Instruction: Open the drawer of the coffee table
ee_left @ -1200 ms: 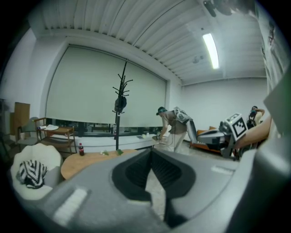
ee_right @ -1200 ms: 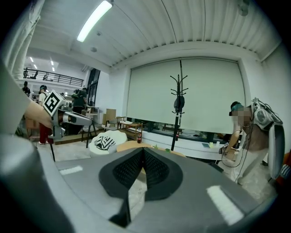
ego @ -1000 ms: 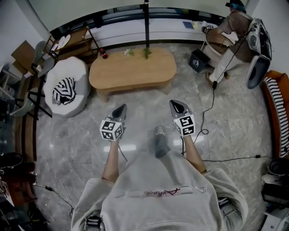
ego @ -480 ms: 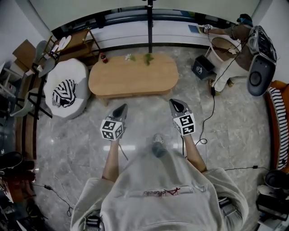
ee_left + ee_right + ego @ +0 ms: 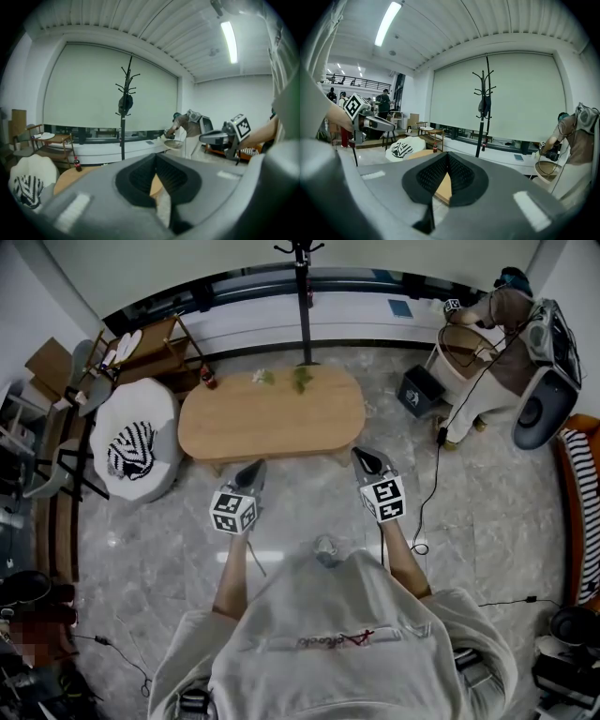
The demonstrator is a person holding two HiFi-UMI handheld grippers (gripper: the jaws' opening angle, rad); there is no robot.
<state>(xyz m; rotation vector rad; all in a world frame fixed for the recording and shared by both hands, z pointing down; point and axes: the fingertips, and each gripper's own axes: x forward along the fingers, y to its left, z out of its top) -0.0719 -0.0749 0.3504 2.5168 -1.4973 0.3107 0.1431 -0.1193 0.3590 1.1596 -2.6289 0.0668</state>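
Observation:
The oval wooden coffee table (image 5: pixel 272 413) stands on the marble floor straight ahead; no drawer front shows in the head view. My left gripper (image 5: pixel 251 470) and right gripper (image 5: pixel 366 458) are held side by side, tips just short of the table's near edge, both shut with nothing in them. In the left gripper view the left gripper (image 5: pixel 155 157) has its dark pads together, with the table top (image 5: pixel 65 178) past them. In the right gripper view the right gripper (image 5: pixel 448 154) is likewise shut, and the table (image 5: pixel 422 153) lies ahead.
A white pouf with a striped cushion (image 5: pixel 136 427) sits left of the table. A coat stand (image 5: pixel 302 296) and a cola bottle (image 5: pixel 208 381) are behind it. Cables (image 5: pixel 431 484) run over the floor at right, near a person (image 5: pixel 506 310) and an orange sofa (image 5: pixel 581 493).
The person has walked toward the table: it now lies closer to both gripper tips. Both grippers stayed shut and kept their side-by-side pose.

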